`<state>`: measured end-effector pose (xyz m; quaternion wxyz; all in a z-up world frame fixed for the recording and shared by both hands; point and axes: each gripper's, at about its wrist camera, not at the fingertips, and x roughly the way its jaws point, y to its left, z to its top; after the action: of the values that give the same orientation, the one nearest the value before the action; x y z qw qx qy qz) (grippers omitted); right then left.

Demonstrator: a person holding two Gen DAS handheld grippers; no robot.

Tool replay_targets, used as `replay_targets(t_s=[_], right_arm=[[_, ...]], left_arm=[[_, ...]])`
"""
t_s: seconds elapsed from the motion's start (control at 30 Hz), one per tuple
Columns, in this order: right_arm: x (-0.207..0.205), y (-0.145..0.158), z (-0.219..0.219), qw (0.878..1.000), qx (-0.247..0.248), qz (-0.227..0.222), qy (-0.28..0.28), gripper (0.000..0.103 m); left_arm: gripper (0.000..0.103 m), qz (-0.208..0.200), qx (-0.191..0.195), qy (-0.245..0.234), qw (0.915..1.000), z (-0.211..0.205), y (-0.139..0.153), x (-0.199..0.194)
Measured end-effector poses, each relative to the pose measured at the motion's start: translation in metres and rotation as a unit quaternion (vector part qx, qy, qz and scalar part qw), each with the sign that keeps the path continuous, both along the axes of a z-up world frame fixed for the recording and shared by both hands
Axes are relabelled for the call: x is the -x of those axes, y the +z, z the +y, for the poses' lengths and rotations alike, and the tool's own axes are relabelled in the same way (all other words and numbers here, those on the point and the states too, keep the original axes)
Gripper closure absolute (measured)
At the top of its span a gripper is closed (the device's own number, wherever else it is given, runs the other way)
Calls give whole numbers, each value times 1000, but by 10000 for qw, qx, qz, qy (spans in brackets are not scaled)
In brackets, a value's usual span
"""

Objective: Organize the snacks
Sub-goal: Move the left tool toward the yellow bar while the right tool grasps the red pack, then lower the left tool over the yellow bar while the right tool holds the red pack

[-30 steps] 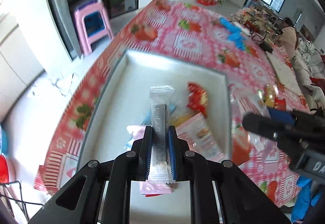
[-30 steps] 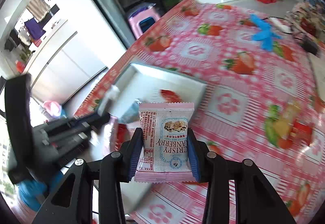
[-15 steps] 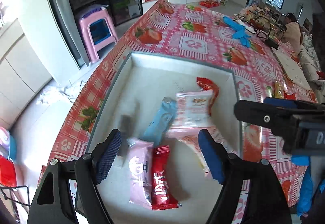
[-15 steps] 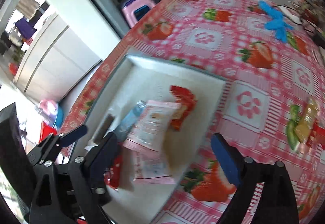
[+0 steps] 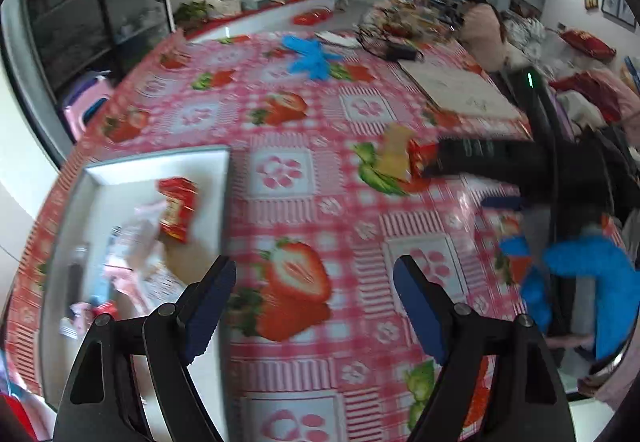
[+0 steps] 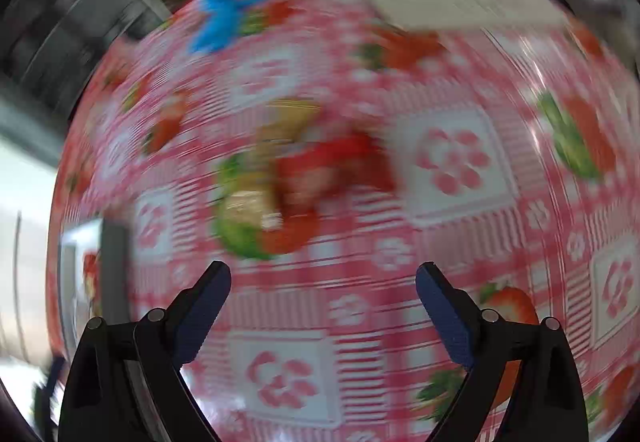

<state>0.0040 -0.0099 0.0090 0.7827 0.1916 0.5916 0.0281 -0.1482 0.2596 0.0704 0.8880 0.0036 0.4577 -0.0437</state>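
Note:
A white tray [image 5: 224,161] sits at the left and holds several snack packets, a red one [image 5: 178,207] on top. My left gripper [image 5: 314,282] hangs over the strawberry tablecloth just right of the tray, its jaws opening with nothing between them. A yellow packet [image 5: 394,157] and a red packet [image 5: 422,157] lie loose on the cloth. One of the right gripper's fingers [image 5: 472,155] reaches to the red one. In the blurred right wrist view, my right gripper [image 6: 323,274] is above the yellow packet [image 6: 280,129] and red packet [image 6: 332,161], jaws opening and empty.
Blue gloves [image 5: 312,57] lie far back on the table beside a white board [image 5: 460,89]. A person [image 5: 480,29] sits at the far end. A pink stool [image 5: 86,107] stands off the table's left edge. A blue-gloved hand [image 5: 580,274] is at the right.
Both grippers let go of their packets over the tray and opened wide. Both then swung right, away from the tray; the right one came down over the loose yellow and red packets.

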Motion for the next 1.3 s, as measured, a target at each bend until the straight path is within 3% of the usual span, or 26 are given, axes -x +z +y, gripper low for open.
replay_targets(t_s=[0.2,0.37,0.43,0.5,0.57,0.87,0.9,0.93,0.97,1.03,1.17,1.3], right_arm=[[-40,-3,19,9997,108,-189,118,2],[-67,-6,51,9942,835,-226,637,5],[-66,-4,58,9890,1169,-335,846,36],[-59,0,57,9849,1226,-411,1148,57],[-49,1,50,9853,1052,-383,1289,60],[48,7,8,9800,606,-279,1875,57],[54,9,2,9812,573,-310,1817,39],[59,11,-5,9829,594,-387,1701,14],[64,19,-18,9850,667,-611,1471,10],[66,28,-33,9859,739,-821,1260,10],[55,26,-52,9909,702,-670,938,10],[60,16,-40,9865,756,-614,1314,10]], left_arm=[[19,204,-122,-6,9997,0,-16,9],[19,286,-116,203,9993,15,-19,15],[19,278,-90,271,9992,20,-18,16],[19,319,-10,315,9990,22,-18,13],[19,380,34,277,9989,19,-17,8],[19,457,228,140,9986,-4,-9,-16],[19,483,251,131,9984,-7,-10,-17],[19,505,278,126,9983,-11,-11,-19],[19,533,314,116,9980,-15,-13,-20],[19,603,343,100,9975,-25,-16,-22],[19,702,328,130,9969,-44,-22,-27],[19,714,277,203,9969,-44,-24,-25]])
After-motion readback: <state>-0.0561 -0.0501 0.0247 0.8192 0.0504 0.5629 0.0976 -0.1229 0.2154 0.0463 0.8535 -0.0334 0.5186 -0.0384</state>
